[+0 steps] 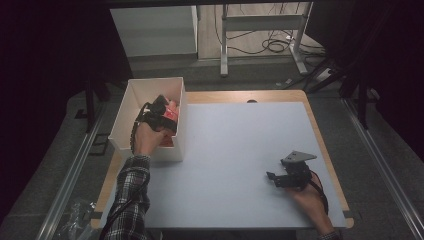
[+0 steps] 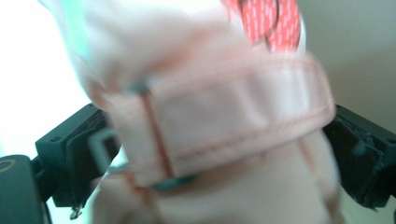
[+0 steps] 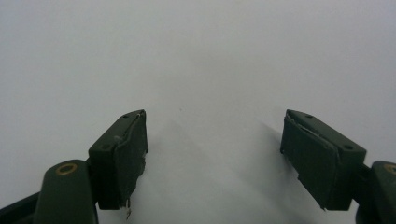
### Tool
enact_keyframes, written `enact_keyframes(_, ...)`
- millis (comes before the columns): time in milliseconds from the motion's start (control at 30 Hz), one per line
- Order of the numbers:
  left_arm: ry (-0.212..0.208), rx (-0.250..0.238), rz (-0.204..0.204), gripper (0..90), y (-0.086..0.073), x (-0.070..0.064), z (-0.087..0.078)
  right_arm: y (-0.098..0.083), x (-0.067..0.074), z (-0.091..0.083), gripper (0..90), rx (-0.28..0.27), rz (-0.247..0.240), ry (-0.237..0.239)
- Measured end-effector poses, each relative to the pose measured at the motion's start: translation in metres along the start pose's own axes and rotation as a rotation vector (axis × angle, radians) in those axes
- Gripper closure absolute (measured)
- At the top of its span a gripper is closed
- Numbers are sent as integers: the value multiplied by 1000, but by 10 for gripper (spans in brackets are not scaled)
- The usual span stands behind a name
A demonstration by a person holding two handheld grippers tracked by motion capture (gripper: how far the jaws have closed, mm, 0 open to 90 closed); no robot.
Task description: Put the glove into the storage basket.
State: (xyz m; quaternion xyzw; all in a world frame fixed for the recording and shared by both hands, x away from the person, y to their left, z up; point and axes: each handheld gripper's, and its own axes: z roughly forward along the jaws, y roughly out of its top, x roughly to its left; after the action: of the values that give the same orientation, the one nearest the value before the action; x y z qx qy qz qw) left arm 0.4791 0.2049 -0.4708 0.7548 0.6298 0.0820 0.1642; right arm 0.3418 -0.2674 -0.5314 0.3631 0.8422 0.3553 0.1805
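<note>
Left gripper [image 1: 161, 111]: reaching into the white box [image 1: 131, 105] at the table's far left corner, jaws pointing down into it. In the left gripper view its jaws stand wide apart, one at each side edge of the frame. Between them sits a pale pink fabric item [image 2: 210, 130] with a stitched strap across it and a red patch with white dashes [image 2: 268, 21] at the top, beyond the jaw tips. Picture is blurred. The strap spans almost the whole gap and comes up against both jaws; whether the pads press on it I cannot tell. From the high view, the pink and red item [image 1: 171, 111] lies inside the box, just at the jaw tips.

Right gripper [image 1: 272, 177]: held low over the grey mat [image 1: 240, 145] near the table's near right corner, well apart from the box. Jaws released, spread wide in the right gripper view [image 3: 212, 154]; bare mat between and ahead of them, nothing touched.
</note>
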Motion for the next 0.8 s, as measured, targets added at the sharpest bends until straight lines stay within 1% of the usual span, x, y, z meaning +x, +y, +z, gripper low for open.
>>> enact_keyframes(33,-1,-12,6,57,-1,0,-4,0,0,0,232,0,0,0)
enact_keyframes(133,-5,-29,16,53,-2,0,-10,0,0,0,232,0,0,0)
enact_keyframes(267,-1,-54,25,51,-4,-1,-17,0,0,0,232,0,0,0)
enact_keyframes(333,1,-60,37,50,-5,-1,-20,0,0,0,232,0,0,0)
enact_keyframes(433,-1,-77,38,49,-7,0,-24,0,0,0,232,0,0,0)
enact_keyframes(467,-2,-85,45,49,-7,0,-25,0,0,0,232,0,0,0)
enact_keyframes(500,-4,-93,42,49,-8,0,-27,0,0,0,232,0,0,0)
enact_keyframes(533,-4,-96,49,48,-8,0,-28,0,0,0,232,0,0,0)
enact_keyframes(733,-8,-119,53,47,-12,-2,-34,0,0,0,232,0,0,0)
enact_keyframes(767,-6,-130,59,47,-12,-2,-35,0,0,0,232,0,0,0)
enact_keyframes(800,-7,-135,56,48,-12,-3,-36,0,0,0,232,0,-1,0)
